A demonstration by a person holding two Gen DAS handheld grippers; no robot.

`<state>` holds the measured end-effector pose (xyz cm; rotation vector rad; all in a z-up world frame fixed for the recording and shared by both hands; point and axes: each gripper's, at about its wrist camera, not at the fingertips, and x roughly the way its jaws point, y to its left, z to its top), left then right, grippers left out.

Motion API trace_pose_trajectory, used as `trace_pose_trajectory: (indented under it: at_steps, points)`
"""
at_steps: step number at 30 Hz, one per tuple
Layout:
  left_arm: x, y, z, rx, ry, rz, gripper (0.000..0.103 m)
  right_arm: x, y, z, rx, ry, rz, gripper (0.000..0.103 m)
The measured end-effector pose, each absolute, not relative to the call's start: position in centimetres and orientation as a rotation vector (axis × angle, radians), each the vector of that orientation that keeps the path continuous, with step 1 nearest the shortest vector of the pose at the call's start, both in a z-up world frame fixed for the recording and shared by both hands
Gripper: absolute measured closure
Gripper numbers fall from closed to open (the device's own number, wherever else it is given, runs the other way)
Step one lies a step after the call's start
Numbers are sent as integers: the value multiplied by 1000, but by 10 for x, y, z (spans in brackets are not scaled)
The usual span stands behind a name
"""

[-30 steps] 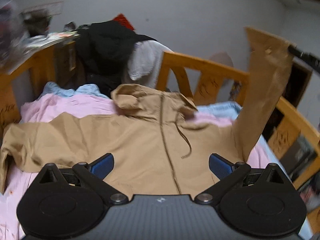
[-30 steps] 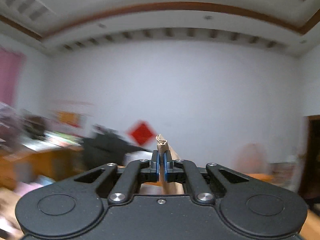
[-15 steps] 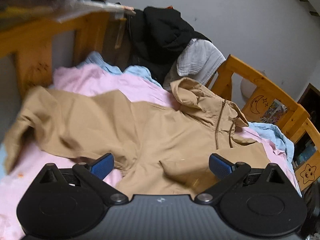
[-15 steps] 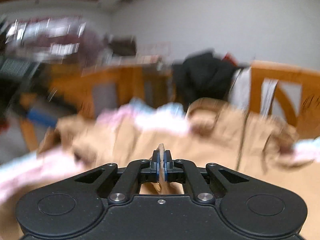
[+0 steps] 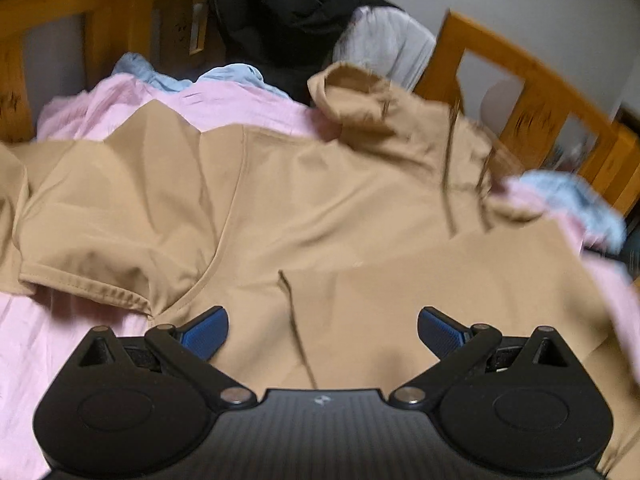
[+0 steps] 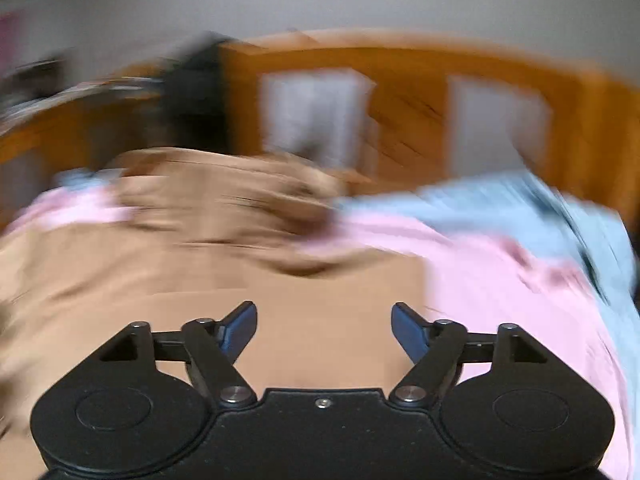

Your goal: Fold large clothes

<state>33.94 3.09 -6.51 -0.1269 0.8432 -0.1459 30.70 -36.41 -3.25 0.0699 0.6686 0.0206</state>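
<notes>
Tan hooded jacket (image 5: 320, 208) lies spread front-up over a pink sheet (image 5: 60, 340) on the bed, filling the centre of the left wrist view; its hood (image 5: 352, 96) points to the upper middle of the frame, with a zip and drawstrings running down the chest. One sleeve is folded across the body at lower right. Left tongs (image 5: 323, 330) hover over the hem, blue pads wide apart, gripping nothing. Right tongs (image 6: 324, 330) likewise stand open and empty above smooth tan cloth (image 6: 320, 320); this view is motion-blurred. An orange wooden bed rail (image 5: 532, 80) borders the mattress. Black and grey garments (image 5: 304, 12) are heaped at top centre. Light-blue bedding (image 5: 572, 196) shows at right.
</notes>
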Motion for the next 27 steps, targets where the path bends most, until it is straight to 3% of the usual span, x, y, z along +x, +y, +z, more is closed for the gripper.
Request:
trace_pose_trajectory:
  at_steps: [2,5,8,9,14,16,17,18,20,23,27]
  points:
    - [339,20,-73,-67,849,-113,1,345,-400,-52,188,757,-10,37]
    - [340,12,-79,-14,851,-90,1,382,-429,-78,342,843,-27,50]
    - [339,7,-80,16,840,-87,1,384,-437,-81,405,822,-42,100]
    - [340,5,-79,24,837,-94,2,380,-435,-73,374,796,-60,102]
    - [351,-18,-92,149,870,-82,1,371,-418,-46,109,704,-39,102]
    - [353,-19,-96,145,864,-68,1,383,-418,-66,77,799,-80,96]
    - [353,-16,-95,129,865,-68,2,385,-417,-72,67,814,-113,87]
    - [354,-13,-93,110,868,-69,3,382,-415,-74,58,800,-138,79]
    - [350,-3,-87,72,855,-81,3,360,-411,-67,58,751,-120,72]
    - [340,17,-75,10,805,-90,3,310,-395,-55,-37,669,-60,55]
    - [322,48,-57,-69,759,-74,3,279,-372,-79,-224,752,-60,55]
